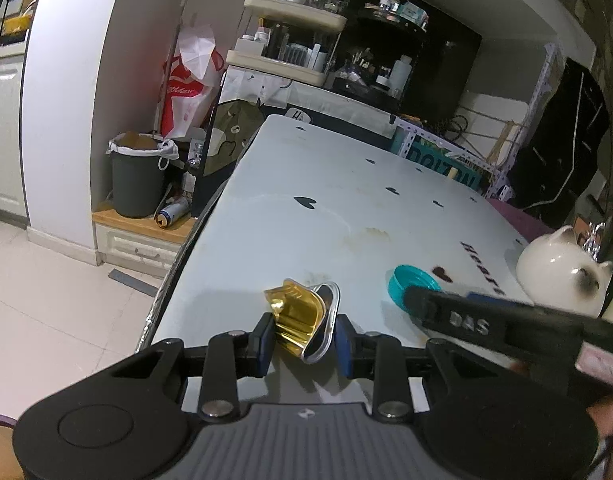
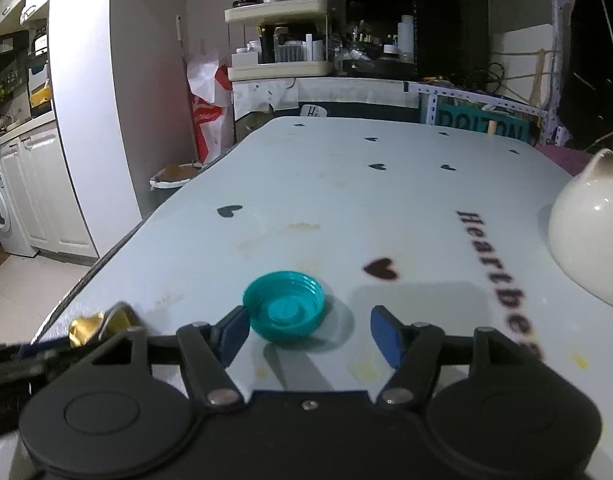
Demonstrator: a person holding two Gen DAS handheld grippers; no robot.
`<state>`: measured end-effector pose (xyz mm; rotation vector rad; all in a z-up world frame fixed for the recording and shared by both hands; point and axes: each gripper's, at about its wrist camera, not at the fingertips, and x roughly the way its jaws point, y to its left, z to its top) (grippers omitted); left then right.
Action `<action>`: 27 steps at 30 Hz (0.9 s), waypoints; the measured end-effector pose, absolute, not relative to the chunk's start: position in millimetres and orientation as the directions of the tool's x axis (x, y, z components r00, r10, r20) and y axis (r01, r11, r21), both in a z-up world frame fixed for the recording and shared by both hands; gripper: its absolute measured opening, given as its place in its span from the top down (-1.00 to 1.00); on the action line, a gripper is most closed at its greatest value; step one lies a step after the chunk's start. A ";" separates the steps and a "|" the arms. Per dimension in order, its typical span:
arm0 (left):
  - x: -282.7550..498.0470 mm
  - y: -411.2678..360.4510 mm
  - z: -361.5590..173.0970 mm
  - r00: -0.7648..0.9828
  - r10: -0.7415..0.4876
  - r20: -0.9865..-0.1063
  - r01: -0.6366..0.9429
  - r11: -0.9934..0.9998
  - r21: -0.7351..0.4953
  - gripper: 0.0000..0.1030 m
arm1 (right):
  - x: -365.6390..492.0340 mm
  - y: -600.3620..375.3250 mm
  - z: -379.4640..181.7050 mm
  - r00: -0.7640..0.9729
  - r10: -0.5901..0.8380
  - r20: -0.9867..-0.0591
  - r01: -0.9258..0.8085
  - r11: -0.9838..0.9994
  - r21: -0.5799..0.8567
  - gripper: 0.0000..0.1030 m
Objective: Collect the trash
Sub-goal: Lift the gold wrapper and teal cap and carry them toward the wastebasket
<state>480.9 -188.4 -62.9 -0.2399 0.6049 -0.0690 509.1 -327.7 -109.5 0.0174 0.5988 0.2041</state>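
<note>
A crushed gold and silver capsule (image 1: 298, 312) is pinched between the blue pads of my left gripper (image 1: 305, 333), just above the white table (image 1: 326, 208) near its left edge. In the right wrist view its gold end (image 2: 86, 326) shows at the far left. A teal bottle cap (image 2: 284, 310) lies upside down on the table (image 2: 346, 184). My right gripper (image 2: 310, 334) stands open around it, the left pad close against the cap's rim and the right pad well clear. The left wrist view shows the cap (image 1: 402, 284) with a right finger (image 1: 458, 318) beside it.
A cream cat-shaped ceramic pot (image 2: 586, 240) stands on the table at the right. A dark lined bin (image 1: 136, 176) sits on the floor step beyond the table's left edge, beside a spray can (image 1: 172, 214). Cluttered shelves (image 1: 290, 40) are behind the table.
</note>
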 end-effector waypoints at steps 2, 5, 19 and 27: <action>480.3 -191.3 -62.8 0.820 -0.130 -0.558 0.000 0.974 -0.227 0.37 | 514.9 -319.5 -110.0 0.802 0.188 -0.566 -0.195 0.980 0.049 -0.27; 479.5 -191.6 -63.5 0.820 -0.129 -0.558 0.000 0.974 -0.225 0.37 | 521.5 -307.1 -111.6 0.792 0.170 -0.586 -0.210 0.978 0.000 -0.08; 475.9 -191.5 -62.1 0.821 -0.092 -0.563 -0.031 0.979 -0.204 0.37 | 494.0 -320.4 -111.1 0.794 0.180 -0.581 -0.176 0.982 0.064 0.04; 453.0 -193.8 -55.9 0.820 -0.080 -0.566 -0.004 0.989 -0.146 0.37 | 450.0 -332.1 -110.6 0.800 0.135 -0.584 -0.118 0.991 0.067 0.04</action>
